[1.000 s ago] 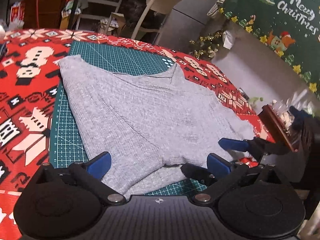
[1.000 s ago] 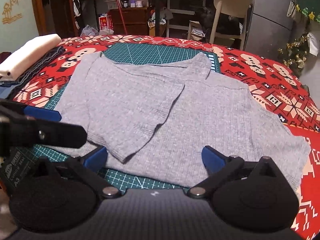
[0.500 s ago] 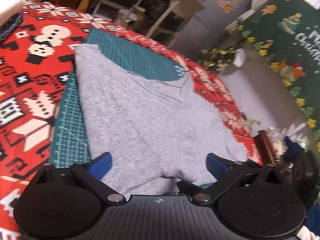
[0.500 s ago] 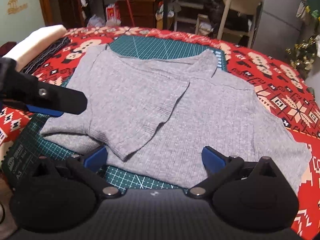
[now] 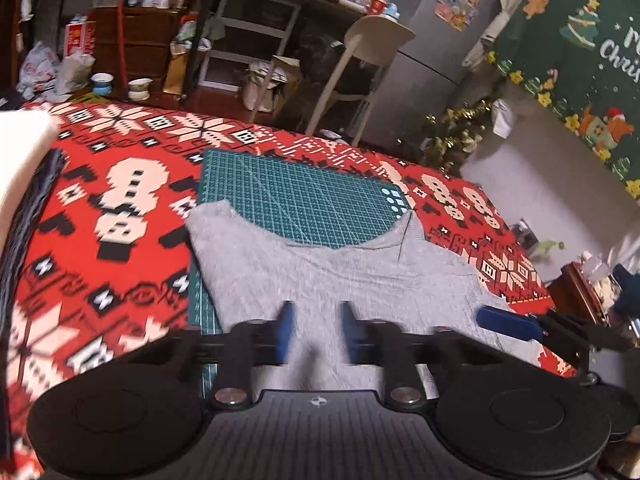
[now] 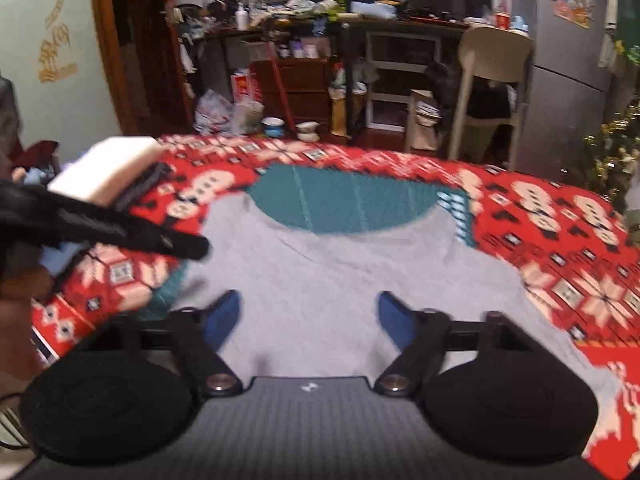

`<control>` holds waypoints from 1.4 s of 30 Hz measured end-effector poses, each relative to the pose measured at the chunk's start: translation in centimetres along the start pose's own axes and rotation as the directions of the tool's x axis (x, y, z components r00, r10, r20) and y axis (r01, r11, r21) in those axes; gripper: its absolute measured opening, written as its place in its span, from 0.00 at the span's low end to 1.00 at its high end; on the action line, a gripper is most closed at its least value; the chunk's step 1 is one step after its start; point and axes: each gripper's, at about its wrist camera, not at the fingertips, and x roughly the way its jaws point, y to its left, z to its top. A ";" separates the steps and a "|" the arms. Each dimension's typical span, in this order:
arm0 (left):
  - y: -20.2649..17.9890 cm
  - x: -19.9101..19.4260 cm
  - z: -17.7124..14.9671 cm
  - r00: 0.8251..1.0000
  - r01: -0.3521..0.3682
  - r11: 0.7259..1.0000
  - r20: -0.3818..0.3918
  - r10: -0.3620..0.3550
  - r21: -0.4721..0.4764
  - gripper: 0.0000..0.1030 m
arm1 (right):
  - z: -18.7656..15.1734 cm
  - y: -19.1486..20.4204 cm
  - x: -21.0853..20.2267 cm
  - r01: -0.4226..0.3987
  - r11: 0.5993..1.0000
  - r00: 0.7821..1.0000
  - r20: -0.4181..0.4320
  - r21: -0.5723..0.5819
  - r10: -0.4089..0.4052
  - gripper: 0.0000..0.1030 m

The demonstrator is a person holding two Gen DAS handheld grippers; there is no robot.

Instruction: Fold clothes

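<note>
A grey knit shirt (image 5: 320,264) lies spread on a green cutting mat (image 5: 304,196), neckline toward the far side. My left gripper (image 5: 317,332) is at the shirt's near hem. Its jaws are closing, and the blue pads have drawn close with a ridge of grey cloth squeezed up between them. In the right wrist view the same shirt (image 6: 340,272) fills the middle. My right gripper (image 6: 310,316) hovers over its near part. Its jaws are closing too, but the pads still stand well apart and only flat cloth shows between them. Both views are motion-blurred.
A red patterned tablecloth (image 5: 120,200) covers the table. A folded white stack (image 6: 108,168) sits at the far left. The other gripper's finger (image 6: 120,228) crosses the left of the right wrist view. A chair (image 5: 372,52) and cluttered shelves stand beyond the table.
Both grippers rose and tilted up, so more of the room shows. The left jaws went from wide open to nearly together over the hem. The right jaws narrowed partway.
</note>
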 end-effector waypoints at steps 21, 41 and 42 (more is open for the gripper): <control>6.7 5.9 2.4 0.999 -0.051 0.990 -0.019 0.049 -0.133 0.01 | 5.5 2.4 15.3 -0.170 0.972 0.966 -0.169 0.162 0.197 0.01; 5.8 2.9 1.6 1.000 0.017 0.993 -0.004 -0.018 -0.120 0.00 | 5.5 1.2 11.4 -0.182 0.964 0.967 -0.140 0.195 0.211 0.11; 5.5 2.7 1.1 0.999 0.032 0.992 -0.017 -0.035 -0.118 0.00 | 5.1 1.4 11.0 -0.189 0.964 0.965 -0.146 0.189 0.218 0.11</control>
